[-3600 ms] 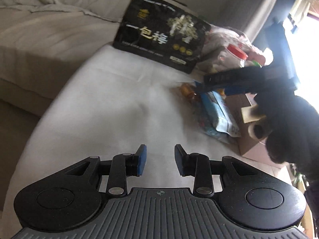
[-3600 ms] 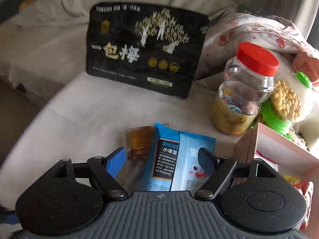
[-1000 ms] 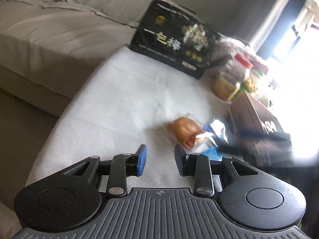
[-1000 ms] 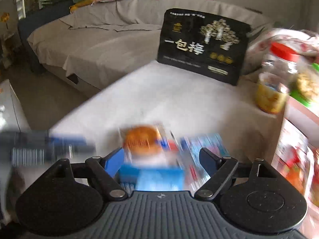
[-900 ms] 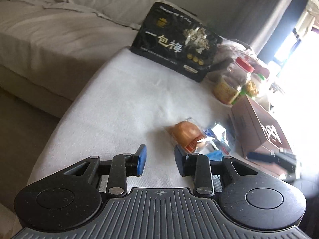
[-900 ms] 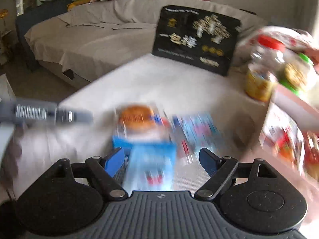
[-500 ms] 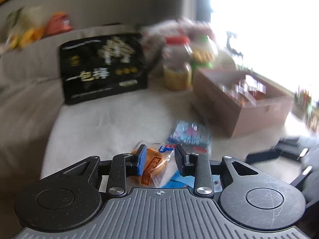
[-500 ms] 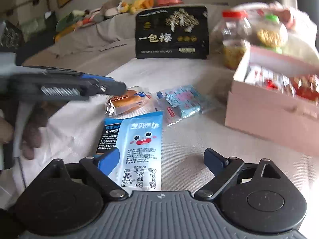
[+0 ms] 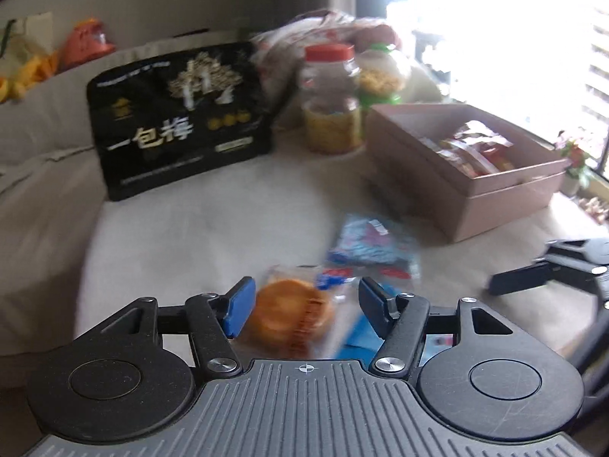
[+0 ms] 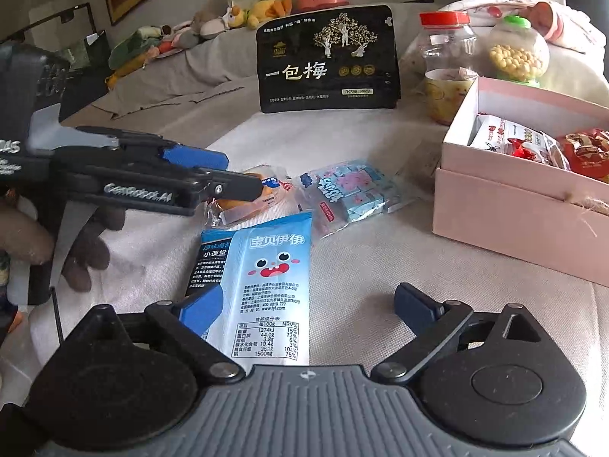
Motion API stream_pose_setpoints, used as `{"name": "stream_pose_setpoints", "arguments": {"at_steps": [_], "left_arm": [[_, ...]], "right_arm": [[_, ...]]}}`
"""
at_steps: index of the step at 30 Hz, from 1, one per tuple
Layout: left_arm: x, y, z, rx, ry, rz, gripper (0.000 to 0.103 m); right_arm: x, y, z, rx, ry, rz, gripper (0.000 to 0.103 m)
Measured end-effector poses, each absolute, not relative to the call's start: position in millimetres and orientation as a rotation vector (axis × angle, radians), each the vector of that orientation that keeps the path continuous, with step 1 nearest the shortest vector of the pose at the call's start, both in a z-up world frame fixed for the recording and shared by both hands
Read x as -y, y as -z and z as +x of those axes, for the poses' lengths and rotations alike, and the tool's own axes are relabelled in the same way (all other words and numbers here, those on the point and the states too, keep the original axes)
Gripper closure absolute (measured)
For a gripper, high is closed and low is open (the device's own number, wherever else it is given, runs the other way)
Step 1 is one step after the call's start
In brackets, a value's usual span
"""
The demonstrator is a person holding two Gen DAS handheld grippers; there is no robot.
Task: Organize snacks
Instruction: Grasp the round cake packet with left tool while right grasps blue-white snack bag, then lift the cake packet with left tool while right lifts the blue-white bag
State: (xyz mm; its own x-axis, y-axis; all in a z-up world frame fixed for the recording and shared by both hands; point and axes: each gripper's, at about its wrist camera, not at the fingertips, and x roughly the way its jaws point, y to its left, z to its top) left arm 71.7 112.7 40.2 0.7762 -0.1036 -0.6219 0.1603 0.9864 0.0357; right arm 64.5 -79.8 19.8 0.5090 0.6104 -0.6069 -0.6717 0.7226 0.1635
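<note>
A wrapped orange bun (image 9: 291, 312) lies on the white cloth, between the open jaws of my left gripper (image 9: 302, 304); it also shows in the right wrist view (image 10: 266, 190), partly behind the left gripper (image 10: 213, 179). A light blue snack packet (image 10: 266, 285) lies in front of my right gripper (image 10: 308, 304), which is open and empty. A blue-pink candy bag (image 10: 350, 190) lies beside the bun, also in the left wrist view (image 9: 371, 247). A pink box (image 10: 533, 205) holds several snacks.
A large black snack bag (image 10: 329, 61) stands at the back. A red-lidded jar (image 10: 447, 64) and a green-lidded jar (image 10: 517, 51) stand behind the pink box (image 9: 468, 198). The sofa with soft toys (image 10: 213, 23) is behind. The right gripper shows at the left wrist view's right edge (image 9: 548, 270).
My left gripper has swung round toward the snacks, opened wider and come over the bun. My right gripper has pulled back from the blue packet and stays open.
</note>
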Motion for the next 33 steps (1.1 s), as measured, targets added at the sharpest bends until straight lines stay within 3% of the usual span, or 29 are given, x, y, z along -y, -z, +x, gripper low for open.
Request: {"name": "stream_pose_setpoints", "arguments": {"at_steps": [7,11,23,33], "left_arm": [[-131.8,-20.1,103.7,-0.750,0.117,0.007,0.033],[-142.4,-18.4,100.7,-0.725,0.111,-0.076,0.039],[-169.4,-25.7,9.7,-0.662,-0.099,-0.242,0.040],[-173.7,-21.4,-17.3,-0.687,-0.098,-0.335,0.040]], "right_arm": [[78.8,-19.1,65.5,-0.691,-0.776,-0.103,0.004],[76.7,-18.2,67.2,-0.699,-0.793,-0.111,0.000],[76.1,-21.0,73.5,-0.737,-0.810,-0.096,0.000],[55.9,-27.8,63.3,-0.789,-0.844,-0.135,0.000]]}}
